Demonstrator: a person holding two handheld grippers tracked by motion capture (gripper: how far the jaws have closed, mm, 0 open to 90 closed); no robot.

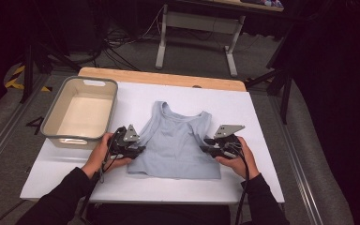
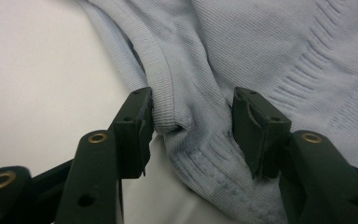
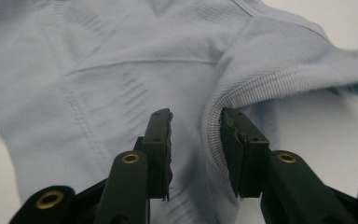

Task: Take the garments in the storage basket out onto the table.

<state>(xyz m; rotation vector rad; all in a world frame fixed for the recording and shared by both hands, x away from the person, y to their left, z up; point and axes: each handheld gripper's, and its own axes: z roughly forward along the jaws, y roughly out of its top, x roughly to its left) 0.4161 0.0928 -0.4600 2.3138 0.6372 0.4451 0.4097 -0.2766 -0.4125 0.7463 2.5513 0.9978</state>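
Note:
A light blue sleeveless top (image 1: 173, 140) lies flat on the white table (image 1: 243, 108), neck toward the far side. My left gripper (image 1: 143, 149) sits at the top's left side near the armhole. In the left gripper view its jaws (image 2: 191, 126) straddle the ribbed armhole hem (image 2: 161, 100); the left pad touches the hem and a little puckered cloth (image 2: 261, 46) lies in the wide gap. My right gripper (image 1: 204, 144) sits at the right armhole. In the right gripper view its jaws (image 3: 196, 140) stand apart around the ribbed edge (image 3: 209, 126), with the cloth (image 3: 98, 70) not squeezed.
A grey, empty plastic bin (image 1: 51, 117) stands at the table's far left, close to my left hand. A bare wooden strip (image 1: 159, 77) runs along the table's far edge. Beyond it are a desk frame (image 1: 197, 28) and cables on the floor.

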